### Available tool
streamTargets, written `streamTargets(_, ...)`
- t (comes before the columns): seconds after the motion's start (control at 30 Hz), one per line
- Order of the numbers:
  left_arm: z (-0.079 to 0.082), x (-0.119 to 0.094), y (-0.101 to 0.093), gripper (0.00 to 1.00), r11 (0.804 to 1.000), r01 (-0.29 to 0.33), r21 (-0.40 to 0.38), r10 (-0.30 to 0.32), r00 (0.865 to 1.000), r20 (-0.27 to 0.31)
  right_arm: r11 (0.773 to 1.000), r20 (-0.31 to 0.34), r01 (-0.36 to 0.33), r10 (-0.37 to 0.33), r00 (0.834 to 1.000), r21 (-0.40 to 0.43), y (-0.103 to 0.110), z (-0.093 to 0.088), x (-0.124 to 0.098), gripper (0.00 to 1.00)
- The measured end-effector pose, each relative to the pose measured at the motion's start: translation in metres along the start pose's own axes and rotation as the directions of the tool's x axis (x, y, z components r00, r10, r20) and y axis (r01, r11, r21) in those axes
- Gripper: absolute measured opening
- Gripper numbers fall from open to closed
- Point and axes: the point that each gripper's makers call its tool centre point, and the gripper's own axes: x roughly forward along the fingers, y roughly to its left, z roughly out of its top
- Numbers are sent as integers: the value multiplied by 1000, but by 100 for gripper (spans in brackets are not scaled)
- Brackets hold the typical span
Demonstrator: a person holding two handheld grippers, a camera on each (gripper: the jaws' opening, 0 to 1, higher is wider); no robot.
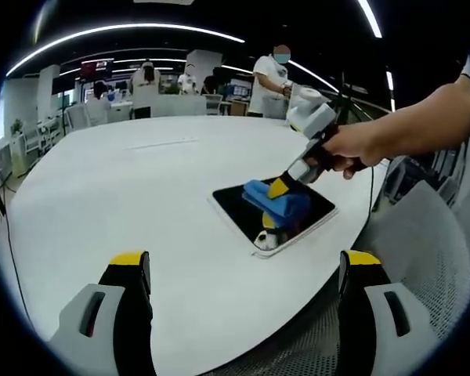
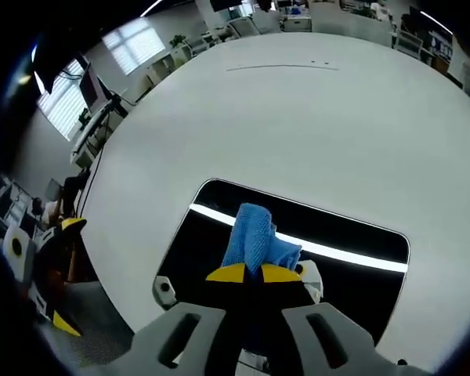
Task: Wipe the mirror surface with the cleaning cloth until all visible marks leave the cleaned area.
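My right gripper (image 2: 254, 273) is clenched on the blue cleaning cloth (image 2: 254, 235), pressing it onto the mirror (image 2: 352, 270), which lies flat on the white table (image 2: 298, 117); my left gripper (image 1: 243, 270) hangs released, well short of the mirror

The cloth (image 2: 256, 239) is blue, soft and nubbly, like microfibre. The mirror (image 2: 352, 258) is glossy and dark, reflecting a ceiling light strip. The table (image 1: 133, 188) is smooth, matt white. The right tongs (image 2: 254, 273) look like hard plastic, yellow-tipped.
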Motion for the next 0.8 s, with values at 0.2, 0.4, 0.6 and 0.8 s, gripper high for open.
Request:
streamTargets(0.2,1,0,0,99,1000,-5,-6,5,1000,0,1000,4,3,-3,1000,10,-9,-5,-7,0)
streamTargets(0.4,1,0,-1,99,1000,-5,-2,5,1000,1,1000,-3,10,-10,1000,-2,-18,-6,-8,0)
streamTargets(0.6,1,0,0,99,1000,-7,-4,7,1000,2,1000,-8,17,-17,1000,1,-28,-9,-11,0)
streamTargets(0.8,2,-1,-1,99,1000,-8,-11,8,1000,9,1000,-6,23,-23,1000,12,-39,-11,-12,0)
